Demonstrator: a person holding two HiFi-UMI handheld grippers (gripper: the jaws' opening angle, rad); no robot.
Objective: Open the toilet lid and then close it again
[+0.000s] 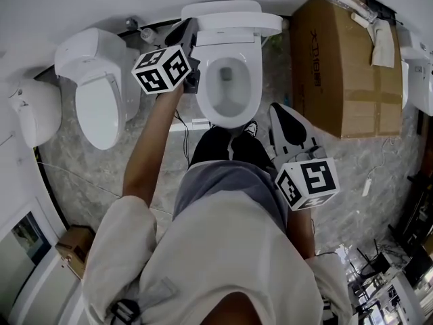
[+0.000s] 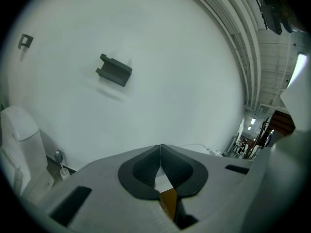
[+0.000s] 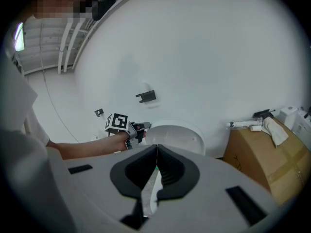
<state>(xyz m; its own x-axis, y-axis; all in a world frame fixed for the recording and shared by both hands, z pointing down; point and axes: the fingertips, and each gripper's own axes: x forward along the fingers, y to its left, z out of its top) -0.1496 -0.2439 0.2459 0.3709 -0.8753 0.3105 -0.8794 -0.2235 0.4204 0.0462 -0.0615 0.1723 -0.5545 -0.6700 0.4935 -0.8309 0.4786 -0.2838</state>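
A second toilet (image 1: 95, 93) sits closed at the left. The left gripper (image 1: 184, 31), jaws together and empty, hovers just beside the toilet lid (image 1: 233, 20), which stands raised behind the open bowl (image 1: 230, 83). The right gripper (image 1: 281, 112), jaws likewise closed on nothing, hangs near a cardboard box (image 1: 345, 66).

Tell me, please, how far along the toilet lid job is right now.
Done: the toilet lid stands raised, leaving the bowl exposed, so opening looks complete. In hand: the left gripper, jaws together on nothing, sits beside the lid's left edge; whether it touches cannot be told. The right gripper hangs shut and empty near the person's leg. Left: lowering the lid again.
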